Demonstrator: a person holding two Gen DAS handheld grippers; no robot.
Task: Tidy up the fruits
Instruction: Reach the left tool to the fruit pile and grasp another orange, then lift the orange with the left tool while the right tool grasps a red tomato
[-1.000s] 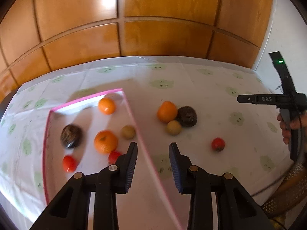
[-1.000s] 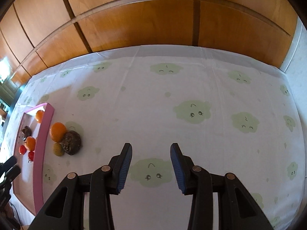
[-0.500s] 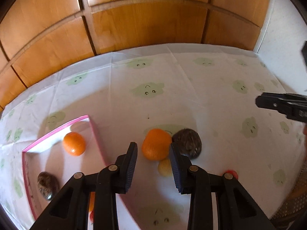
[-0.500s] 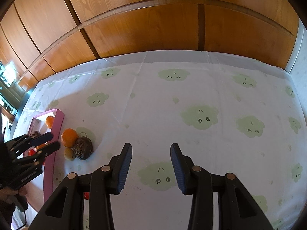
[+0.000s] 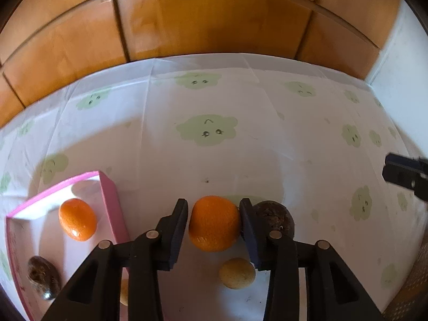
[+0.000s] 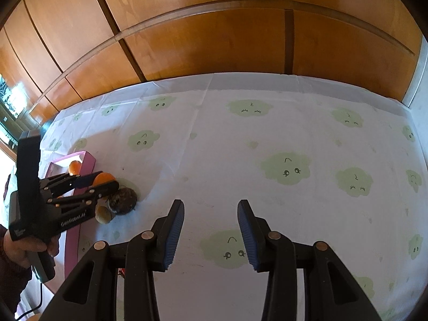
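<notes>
Left hand-held gripper point(image 5: 214, 222), jaws just widened, brackets an orange point(image 5: 214, 224) ungripped on the tabletop point(image 5: 214, 160); right hand-held gripper point(image 6: 211, 227) open, empty

I see a white plastic tablecloth printed with pale green cloud faces point(image 6: 285, 168) covering the table across the middle and lower frame in both views. Glossy orange-brown wooden panelling with grooved seams point(image 6: 208, 45) fills the top. A white wall strip point(image 5: 401, 61) shows at upper right of the left view.
</notes>
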